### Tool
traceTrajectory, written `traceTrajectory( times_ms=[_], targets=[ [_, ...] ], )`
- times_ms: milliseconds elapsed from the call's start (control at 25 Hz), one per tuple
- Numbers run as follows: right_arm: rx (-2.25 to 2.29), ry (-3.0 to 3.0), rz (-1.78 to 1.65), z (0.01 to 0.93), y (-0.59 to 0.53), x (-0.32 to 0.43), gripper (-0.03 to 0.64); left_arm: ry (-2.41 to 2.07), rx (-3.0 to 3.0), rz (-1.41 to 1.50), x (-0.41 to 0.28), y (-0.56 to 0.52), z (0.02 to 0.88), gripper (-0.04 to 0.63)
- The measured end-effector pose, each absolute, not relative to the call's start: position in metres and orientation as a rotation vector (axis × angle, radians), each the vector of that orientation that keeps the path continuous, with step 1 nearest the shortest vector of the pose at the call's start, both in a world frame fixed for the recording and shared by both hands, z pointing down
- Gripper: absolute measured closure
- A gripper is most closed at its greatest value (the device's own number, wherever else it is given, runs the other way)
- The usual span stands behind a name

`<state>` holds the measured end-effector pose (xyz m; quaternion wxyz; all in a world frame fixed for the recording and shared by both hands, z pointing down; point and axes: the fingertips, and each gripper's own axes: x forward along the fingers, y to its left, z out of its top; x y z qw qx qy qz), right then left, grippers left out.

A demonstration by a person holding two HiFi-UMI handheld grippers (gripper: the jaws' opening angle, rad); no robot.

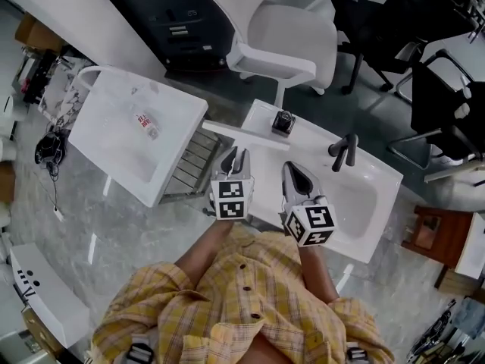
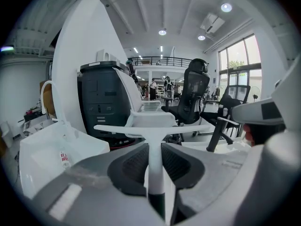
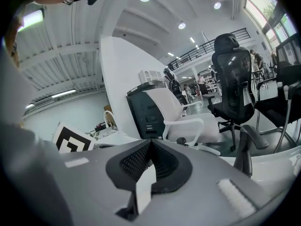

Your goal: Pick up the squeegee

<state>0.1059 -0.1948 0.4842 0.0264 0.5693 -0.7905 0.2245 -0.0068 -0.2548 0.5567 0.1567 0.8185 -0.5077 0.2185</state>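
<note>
The squeegee (image 1: 233,131) is white and T-shaped, and its blade lies crosswise above the left corner of the white sink (image 1: 379,174). My left gripper (image 1: 233,158) is shut on its handle. In the left gripper view the handle (image 2: 154,171) runs up between the jaws of the left gripper (image 2: 154,147) to the level blade (image 2: 151,128). The handle's lower end is black. My right gripper (image 1: 297,174) hovers beside it over the sink with its jaws together. The right gripper view shows that gripper (image 3: 150,142) with nothing in it.
A black faucet (image 1: 345,152) and a small black jar (image 1: 283,122) stand on the sink's far rim. A second white basin (image 1: 114,120) lies to the left. Beyond are a white office chair (image 1: 282,36), black chairs (image 1: 439,105) and a dark cabinet (image 1: 174,14).
</note>
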Motion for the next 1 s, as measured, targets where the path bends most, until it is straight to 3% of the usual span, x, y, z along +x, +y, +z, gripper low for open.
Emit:
traceTrajectory(
  times_ms=[1000],
  targets=[
    [1.729,-2.531,0.587,0.449,-0.195,0.105,0.617,-1.522,2.479,0.423,-0.005,-0.233,0.472,0.505]
  ],
)
